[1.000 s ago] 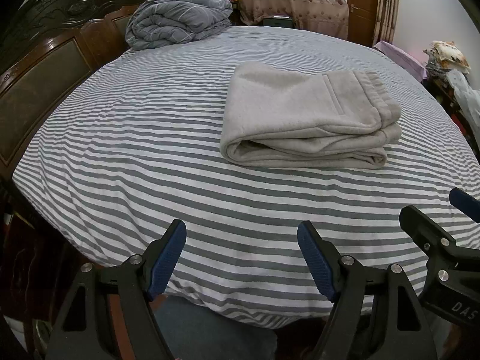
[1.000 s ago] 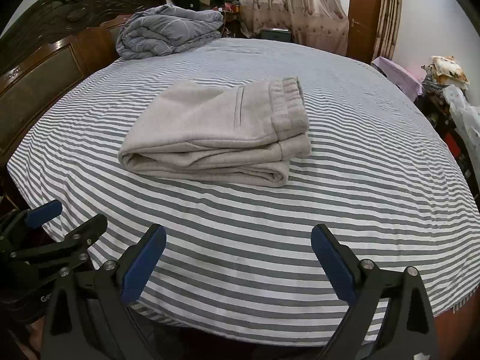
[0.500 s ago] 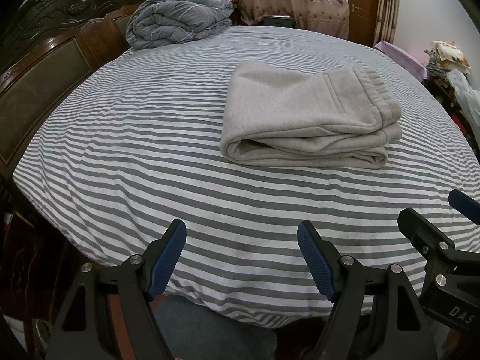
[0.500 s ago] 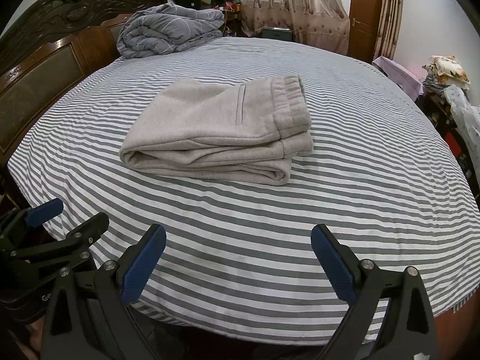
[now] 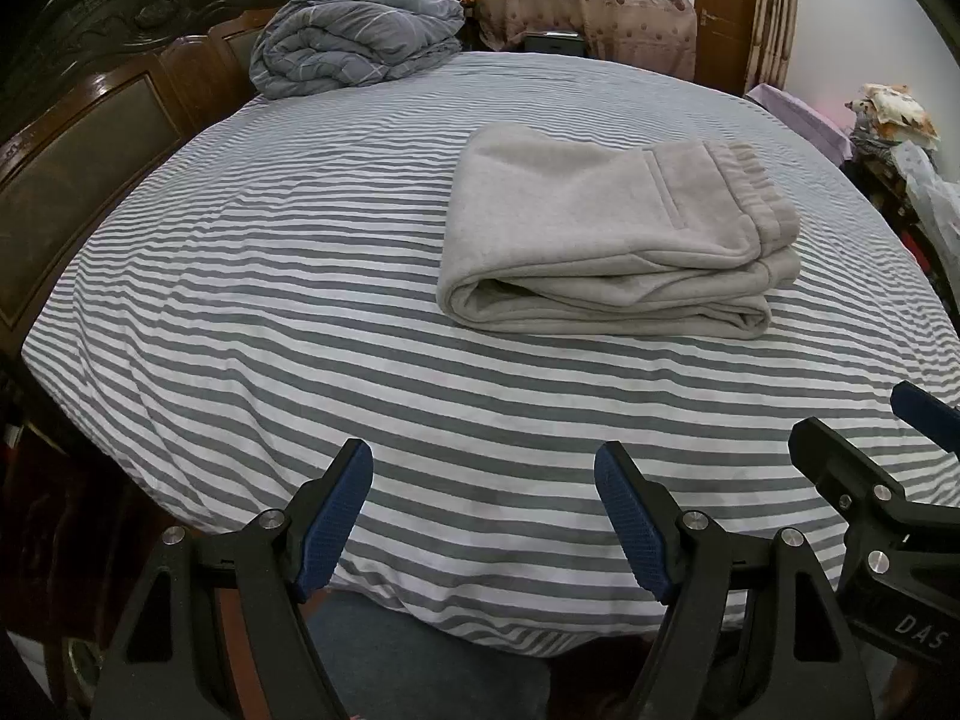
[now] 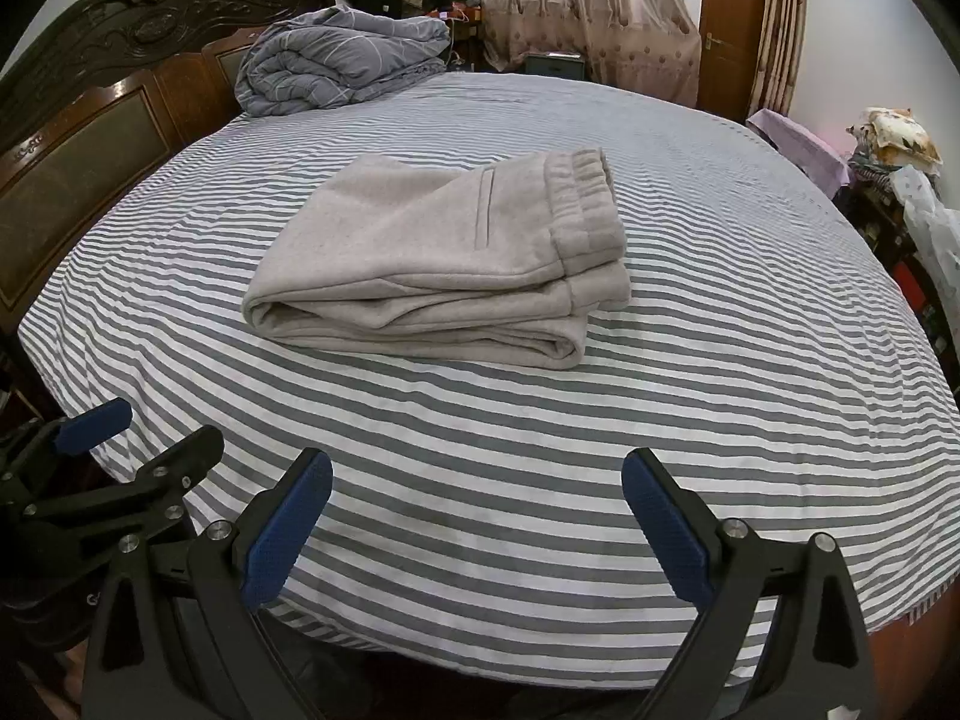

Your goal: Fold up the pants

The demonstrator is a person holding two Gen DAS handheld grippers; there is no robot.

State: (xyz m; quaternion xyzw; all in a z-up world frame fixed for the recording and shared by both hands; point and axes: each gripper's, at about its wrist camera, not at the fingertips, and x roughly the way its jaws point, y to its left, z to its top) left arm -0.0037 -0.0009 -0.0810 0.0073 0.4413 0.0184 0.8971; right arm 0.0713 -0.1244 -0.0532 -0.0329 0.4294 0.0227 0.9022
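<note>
Broadly, the striped bed sheet fills most of both views, its grey and white bands running across the frame and curving down to the mattress edge at the bottom. Along the left edge of each view stands the dark carved wooden headboard, and curtains hang across the top centre with a brown door to their right. In the upper left, close to the headboard, a blue-grey quilt lies bundled on the sheet. A heap of mixed fabric sits at the right edge, off the bed.

The grey pants lie folded into a thick rectangular stack on the sheet, right of centre in the left wrist view and just left of centre in the right wrist view. The elastic waistband is on the stack's right end, the rounded fold on its left, and layered edges face the bottom of the frame. Neither gripper touches them.

The left gripper sits at the bottom centre of its own view, its blue-padded fingers spread wide over the sheet's near edge with nothing between them. The right gripper is likewise spread wide and empty at the bottom of its view. Each one shows partly at the lower side corner of the other's view, well apart from the pants
</note>
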